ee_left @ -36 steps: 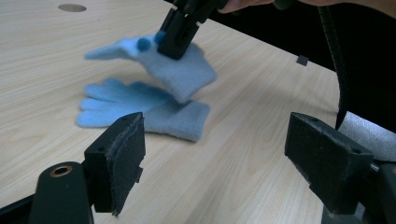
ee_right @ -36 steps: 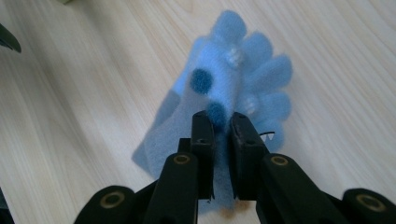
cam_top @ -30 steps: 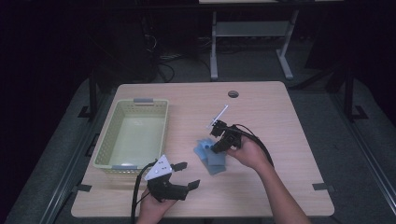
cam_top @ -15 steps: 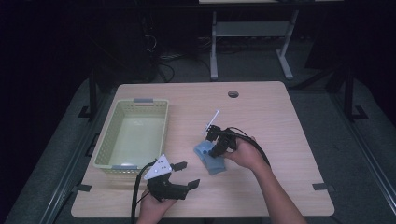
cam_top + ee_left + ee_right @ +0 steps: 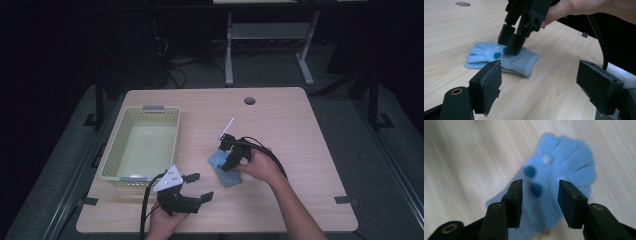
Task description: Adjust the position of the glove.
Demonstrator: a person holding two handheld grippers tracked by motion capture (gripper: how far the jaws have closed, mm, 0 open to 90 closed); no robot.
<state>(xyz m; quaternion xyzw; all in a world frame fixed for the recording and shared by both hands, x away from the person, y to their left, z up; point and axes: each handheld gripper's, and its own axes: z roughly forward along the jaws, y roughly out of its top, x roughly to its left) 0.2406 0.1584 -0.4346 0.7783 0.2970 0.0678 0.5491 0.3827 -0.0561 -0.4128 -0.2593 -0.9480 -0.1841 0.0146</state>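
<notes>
A light blue knitted glove [image 5: 220, 172] with dark blue dots lies flat on the wooden table [image 5: 290, 130], seemingly on a second glove [image 5: 524, 71]. My right gripper [image 5: 226, 164] points down at it. Its jaws have just been opening and now stand apart over the glove [image 5: 569, 165], not pressing it. In the left gripper view the right gripper's tips [image 5: 510, 43] rest on the glove's [image 5: 484, 52] middle. My left gripper [image 5: 199, 186] sits near the front edge, open and holding nothing, a short way from the glove. In its own view my left gripper [image 5: 544, 75] faces the glove.
A pale green plastic basket [image 5: 112, 155] stands at the left of the table with nothing visible inside. A round cable hole [image 5: 249, 100] is at the table's far side. Dark floor and a desk frame [image 5: 235, 45] lie beyond the table.
The right gripper's jaws have parted above the glove, which stays lying on the table. The right hand shifted only slightly. The left gripper has kept still.
</notes>
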